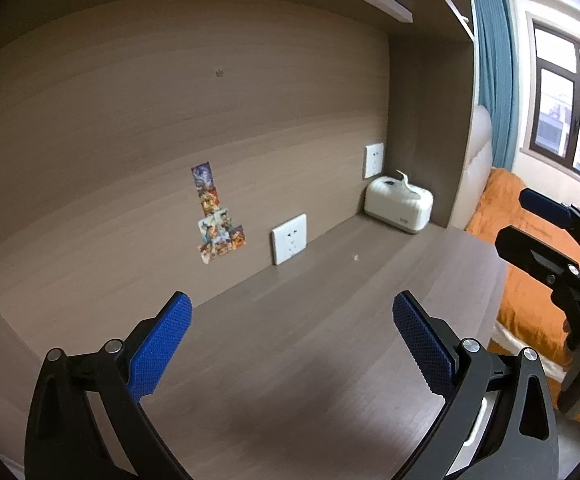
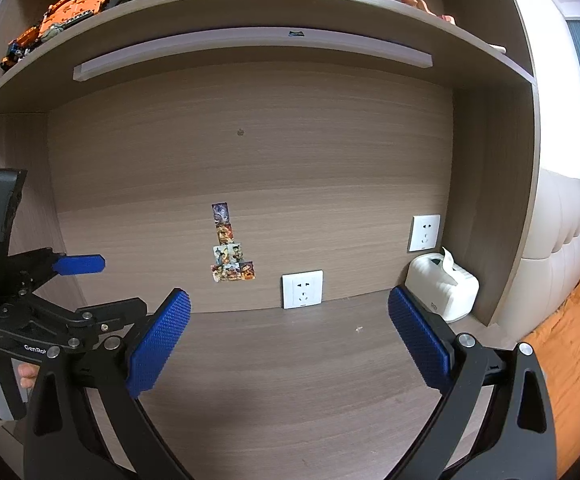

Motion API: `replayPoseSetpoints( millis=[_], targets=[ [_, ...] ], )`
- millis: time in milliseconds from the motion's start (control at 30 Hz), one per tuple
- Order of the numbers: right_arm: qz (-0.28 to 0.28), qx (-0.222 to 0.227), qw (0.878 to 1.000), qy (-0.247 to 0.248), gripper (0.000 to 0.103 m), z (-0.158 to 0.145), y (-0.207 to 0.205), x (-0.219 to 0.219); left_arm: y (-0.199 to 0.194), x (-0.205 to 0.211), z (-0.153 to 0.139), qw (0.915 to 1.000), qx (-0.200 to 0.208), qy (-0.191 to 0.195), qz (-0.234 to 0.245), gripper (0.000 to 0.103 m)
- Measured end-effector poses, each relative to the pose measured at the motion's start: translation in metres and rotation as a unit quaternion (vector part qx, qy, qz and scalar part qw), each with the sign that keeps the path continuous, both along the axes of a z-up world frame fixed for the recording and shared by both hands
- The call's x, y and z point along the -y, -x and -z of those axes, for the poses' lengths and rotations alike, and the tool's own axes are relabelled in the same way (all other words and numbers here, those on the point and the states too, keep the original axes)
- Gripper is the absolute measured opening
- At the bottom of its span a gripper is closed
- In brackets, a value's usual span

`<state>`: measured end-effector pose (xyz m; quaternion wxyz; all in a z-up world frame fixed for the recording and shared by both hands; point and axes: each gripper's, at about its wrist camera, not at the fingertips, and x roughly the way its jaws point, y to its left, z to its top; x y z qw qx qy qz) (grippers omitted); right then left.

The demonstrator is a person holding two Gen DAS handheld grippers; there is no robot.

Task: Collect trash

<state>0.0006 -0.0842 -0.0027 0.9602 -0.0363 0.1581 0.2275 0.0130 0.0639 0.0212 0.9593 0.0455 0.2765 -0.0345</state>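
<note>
Only one piece of trash could be seen: a tiny pale scrap [image 2: 357,329] on the counter [image 2: 290,368], near the tissue box [image 2: 442,288] and well ahead of both grippers. It would be best approached low and pinched at the fingertips, being so small. The left gripper [image 1: 292,340] and right gripper [image 2: 289,340] were held level above the counter, jaws wide apart and empty.

A brown wood-grain surface [image 2: 290,360] carries a white tissue box [image 2: 442,292] in its back corner at two o'clock, with a tiny pale scrap [image 2: 358,329] lying near it, toward the middle.
</note>
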Motion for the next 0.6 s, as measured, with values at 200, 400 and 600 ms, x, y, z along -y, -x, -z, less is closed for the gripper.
replayPoseSetpoints(
  millis=[200,400,600],
  targets=[
    [-0.001,-0.001,1.000,0.000,0.099,0.0012,-0.0012,0.0019,0.0005,-0.0013,0.0000,1.0000,-0.002,0.002,-0.004,0.098],
    [-0.001,-0.004,1.000,0.001,0.099,0.0016,-0.0039,0.0001,-0.0004,-0.0024,-0.0005,1.0000,0.001,0.003,-0.006,0.098],
    [-0.001,-0.008,1.000,0.002,0.099,0.0022,-0.0068,0.0011,-0.0012,-0.0044,-0.0010,0.9999,0.007,0.008,-0.008,0.098]
  ],
)
